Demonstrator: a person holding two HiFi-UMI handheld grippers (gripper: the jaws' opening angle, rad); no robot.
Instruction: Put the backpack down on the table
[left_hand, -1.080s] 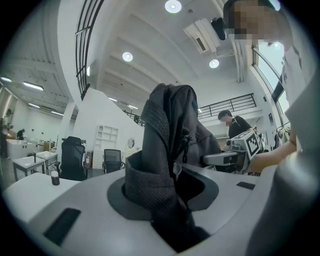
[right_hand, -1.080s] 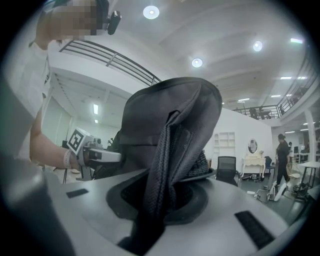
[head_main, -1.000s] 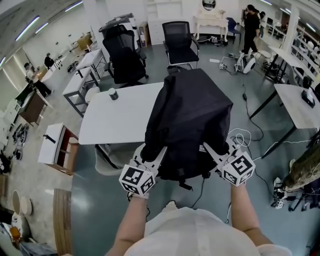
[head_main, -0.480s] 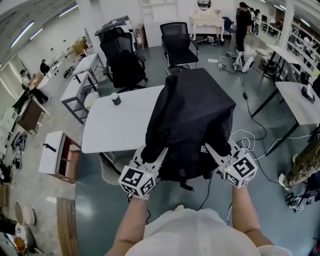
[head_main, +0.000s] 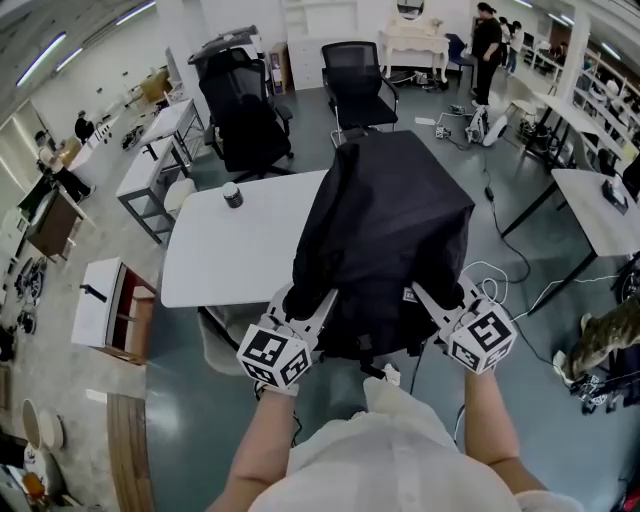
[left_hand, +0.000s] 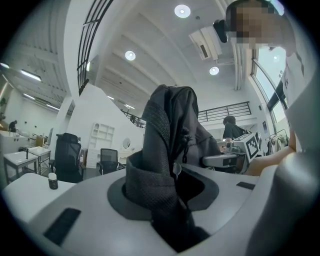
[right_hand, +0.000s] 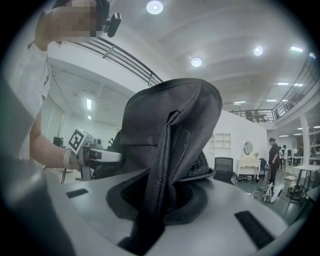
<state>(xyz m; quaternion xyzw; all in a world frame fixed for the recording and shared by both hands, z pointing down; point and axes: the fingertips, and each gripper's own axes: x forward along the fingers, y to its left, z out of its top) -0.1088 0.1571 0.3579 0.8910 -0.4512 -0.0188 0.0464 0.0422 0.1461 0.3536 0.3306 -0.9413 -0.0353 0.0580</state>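
Open-plan office or lab, white tables (head_main: 240, 245), office chairs (head_main: 358, 78), floor cables (head_main: 495, 275)

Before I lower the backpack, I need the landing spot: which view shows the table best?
The head view: nearly the whole white table shows, its right end behind the backpack. The left gripper view catches only a strip at far left; the right gripper view, blocked by the backpack, shows none.

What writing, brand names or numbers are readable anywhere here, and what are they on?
No words or numbers can be read.
marker cubes: black-and-white square patterns, not writing.
small jar on the white table: label too small.
backpack: no print shows.
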